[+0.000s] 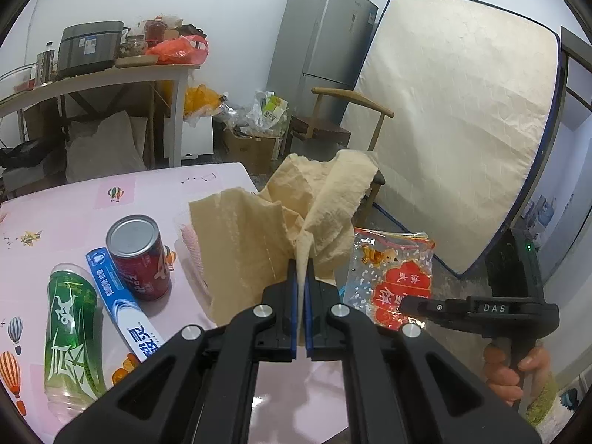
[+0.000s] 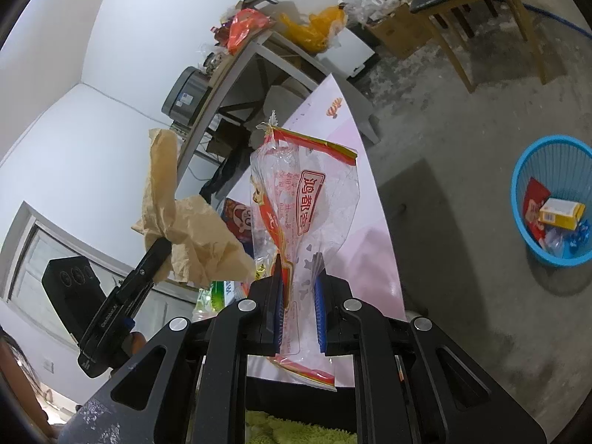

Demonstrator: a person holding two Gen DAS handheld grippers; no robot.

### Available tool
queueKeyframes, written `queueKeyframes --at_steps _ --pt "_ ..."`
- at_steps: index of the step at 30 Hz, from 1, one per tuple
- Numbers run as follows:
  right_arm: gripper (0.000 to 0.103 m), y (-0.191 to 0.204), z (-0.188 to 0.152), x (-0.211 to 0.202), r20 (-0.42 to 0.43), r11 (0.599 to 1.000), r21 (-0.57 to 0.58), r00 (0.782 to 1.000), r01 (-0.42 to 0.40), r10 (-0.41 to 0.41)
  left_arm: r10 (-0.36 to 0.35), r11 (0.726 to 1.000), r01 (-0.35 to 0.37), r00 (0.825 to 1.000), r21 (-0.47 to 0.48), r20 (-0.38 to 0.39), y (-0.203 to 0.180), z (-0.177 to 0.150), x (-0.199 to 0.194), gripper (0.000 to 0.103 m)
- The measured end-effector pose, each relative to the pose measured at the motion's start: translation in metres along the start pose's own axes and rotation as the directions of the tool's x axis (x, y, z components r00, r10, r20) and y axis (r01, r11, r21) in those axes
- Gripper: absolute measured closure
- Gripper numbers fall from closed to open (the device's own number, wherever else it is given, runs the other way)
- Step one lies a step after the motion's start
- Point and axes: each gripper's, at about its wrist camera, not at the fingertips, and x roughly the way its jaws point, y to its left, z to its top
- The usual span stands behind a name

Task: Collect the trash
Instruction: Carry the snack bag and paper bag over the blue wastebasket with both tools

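Left wrist view shows the left hand-held gripper (image 1: 301, 277) clamped on a crumpled tan paper towel (image 1: 273, 222), its jaws pressed almost together on a thin fold, the towel lifted above the pink surface (image 1: 74, 203). Right wrist view shows the right hand-held gripper (image 2: 299, 296) clamped on a clear printed plastic bag (image 2: 303, 199), the film bunched between the blue pads (image 2: 320, 303) and standing up past them. A blue basket (image 2: 555, 155) sits on the floor, well apart from the surface and to the right of it, already holding a yellow box (image 2: 560, 212) and other scraps.

Both pieces look ready to go to the basket. Likely trouble: the plastic is slick and held by a narrow pinch, so a quick swing could let it slide out short of the basket. The towel is light and floppy; it may catch on a jaw at release or drift past the basket's rim. On the surface beside the towel, a red can (image 1: 138, 255), green bottle (image 1: 70, 329) and toothpaste box (image 1: 122, 307) remain uncollected
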Motion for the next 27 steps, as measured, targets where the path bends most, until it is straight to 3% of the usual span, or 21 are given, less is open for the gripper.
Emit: queueKeyframes --at_steps 9,13,17,22,27 --pt "0.090 -0.015 0.002 -0.005 0.016 0.999 0.034 1.000 -0.002 0.001 -0.030 1.000 0.030 0.999 -0.008 -0.041 -0.006 0.003 0.014 0.101" --pt "0.090 -0.028 0.000 -0.026 0.077 0.997 0.069 0.997 0.023 -0.028 -0.098 0.995 0.098 0.993 0.001 -0.070 -0.018 0.015 0.029 0.101" --pt "0.090 -0.052 -0.004 -0.062 0.161 0.988 0.131 0.981 0.085 -0.106 -0.187 0.981 0.192 0.973 0.028 -0.139 -0.044 0.030 0.063 0.101" --pt "0.090 -0.099 -0.011 -0.102 0.231 0.947 0.251 0.937 0.202 -0.261 -0.290 0.951 0.309 0.906 0.013 -0.309 -0.090 0.040 0.140 0.101" --pt "0.090 -0.150 -0.011 -0.114 0.225 0.884 0.360 0.892 0.297 -0.391 -0.304 0.942 0.334 0.806 -0.032 -0.509 -0.135 0.026 0.239 0.101"
